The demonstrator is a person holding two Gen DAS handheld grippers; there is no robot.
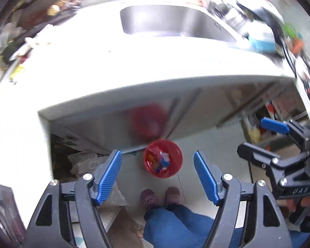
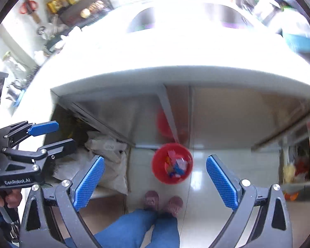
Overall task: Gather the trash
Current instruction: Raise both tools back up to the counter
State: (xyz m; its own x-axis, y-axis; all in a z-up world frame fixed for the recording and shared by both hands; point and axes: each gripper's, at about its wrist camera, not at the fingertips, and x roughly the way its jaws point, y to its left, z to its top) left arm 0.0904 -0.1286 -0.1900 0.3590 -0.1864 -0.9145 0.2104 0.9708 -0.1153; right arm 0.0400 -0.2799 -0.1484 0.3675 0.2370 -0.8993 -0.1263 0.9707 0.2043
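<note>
Red bin (image 1: 162, 158) (wrappers inside) sits lower centre, between the spread, empty left gripper (image 1: 157, 175) and right gripper (image 2: 155, 177) fingers.

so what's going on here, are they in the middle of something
A person stands at a white kitchen counter holding a two-finger gripper in each hand. Both the left gripper and the right gripper are open and hold nothing. They hang above a red bin on the floor by the person's feet. The bin already holds some colourful wrappers. The counter itself is washed out by glare, so any trash left on it cannot be made out.
</note>
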